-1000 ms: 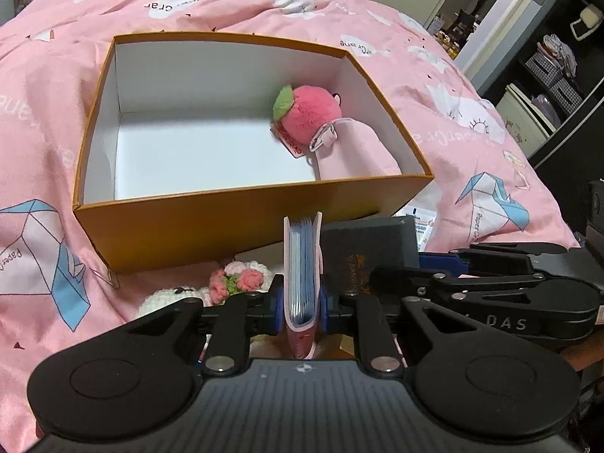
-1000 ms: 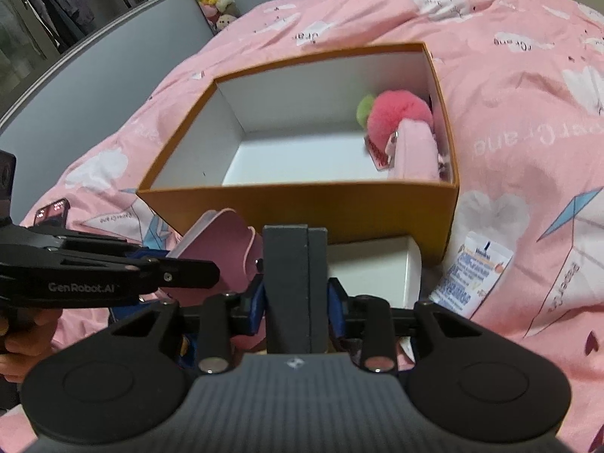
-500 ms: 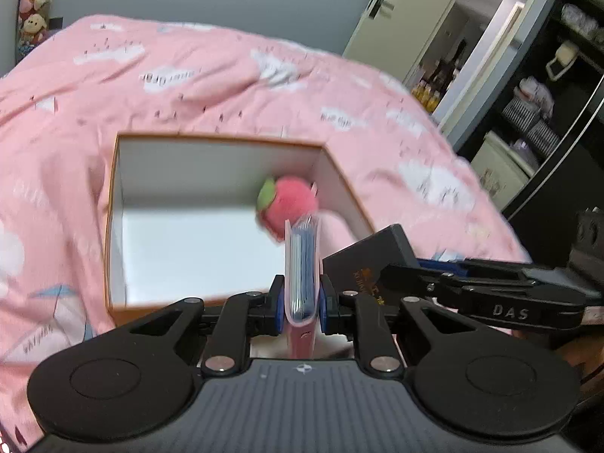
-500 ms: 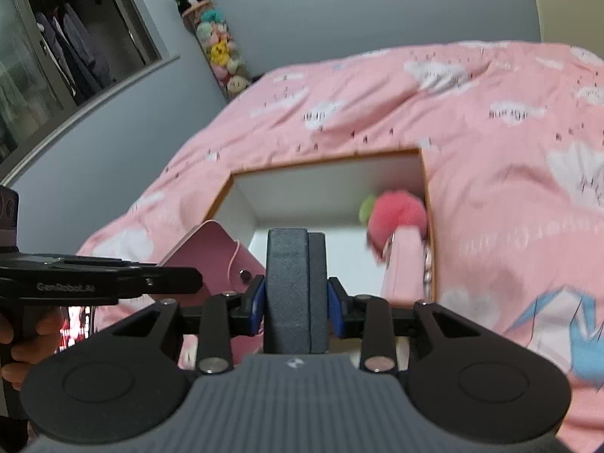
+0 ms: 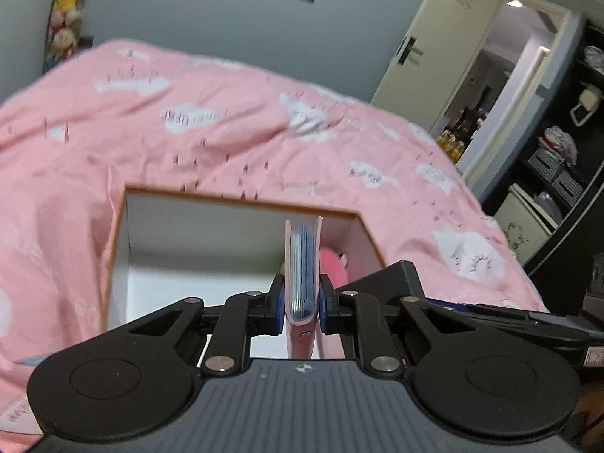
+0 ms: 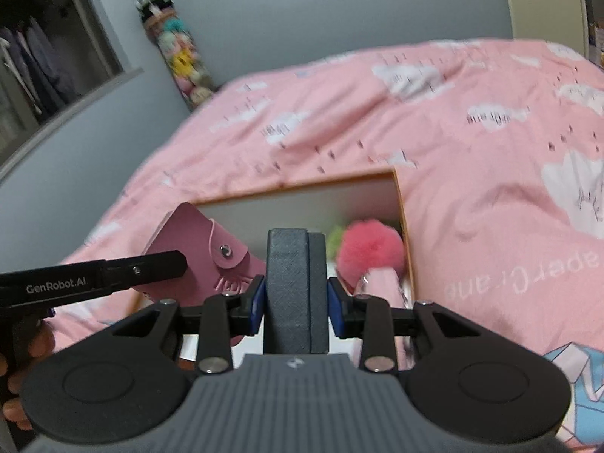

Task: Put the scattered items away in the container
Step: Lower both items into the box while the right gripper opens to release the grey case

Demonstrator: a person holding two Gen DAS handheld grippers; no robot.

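Left wrist, lower centre: left gripper point(image 5: 302, 307) pinching upright pink card wallet with blue sleeves point(image 5: 301, 271).
Box: orange cardboard box with white inside point(image 5: 196, 238), mid-frame on pink duvet point(image 5: 226, 132).
Right wrist, lower centre: right gripper point(image 6: 296, 305) clamped on dark grey textured case point(image 6: 294, 287).
Box interior, right of centre: fluffy pink pompom point(image 6: 372, 255).
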